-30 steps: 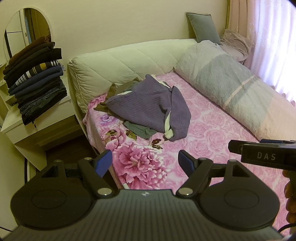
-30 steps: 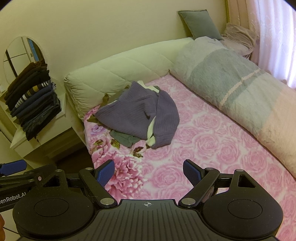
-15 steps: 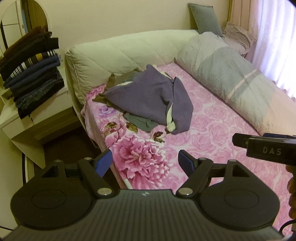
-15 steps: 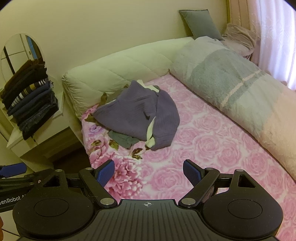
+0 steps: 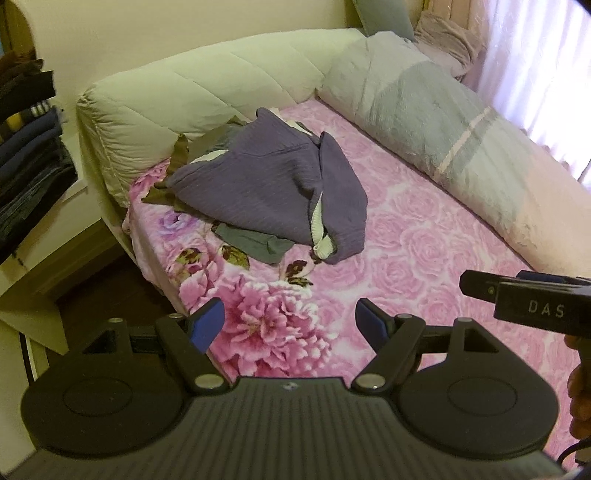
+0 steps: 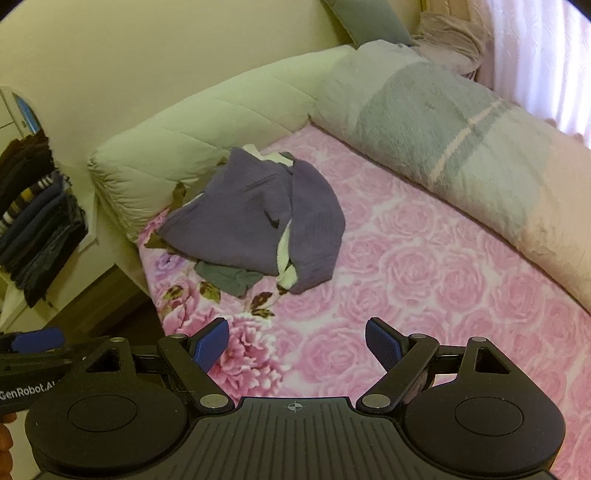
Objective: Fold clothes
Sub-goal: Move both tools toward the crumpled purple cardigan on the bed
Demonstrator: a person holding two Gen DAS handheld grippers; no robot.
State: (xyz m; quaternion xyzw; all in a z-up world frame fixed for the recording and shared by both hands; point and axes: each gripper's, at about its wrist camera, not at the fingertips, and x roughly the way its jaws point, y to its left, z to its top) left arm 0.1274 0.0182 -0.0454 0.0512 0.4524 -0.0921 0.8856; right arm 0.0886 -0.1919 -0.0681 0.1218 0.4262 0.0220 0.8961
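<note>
Left gripper (image 5: 290,325) and right gripper (image 6: 297,345) both released, blue pads (image 6: 212,343) spread wide, nothing between them, poised above the near edge of the bed (image 6: 424,295). Ahead of both, well apart from the pads: crumpled purple sweater (image 5: 273,188) with a cream cuff (image 5: 319,240), heaped on the pink rose-print bedspread (image 5: 424,251) toward the padded cream headboard (image 5: 207,88). Tucked under the sweater's near edge, a grey-green garment (image 5: 255,247); at its far left side, an olive-brown piece (image 5: 177,162) peeking out against the headboard. Along the right side of the bed, a long rolled grey and cream blanket (image 5: 443,122); beyond it, a grey cushion (image 6: 369,18) against the wall and a pale curtain (image 6: 535,48) lit from behind. Left of the bed, a stack of folded dark clothes (image 6: 33,218) on a white worktop (image 5: 33,236). Seen from the left wrist view, the right gripper's black body at the right edge, a hand (image 5: 581,398) just below it; from the right wrist view, the left gripper's body at the lower left edge.
</note>
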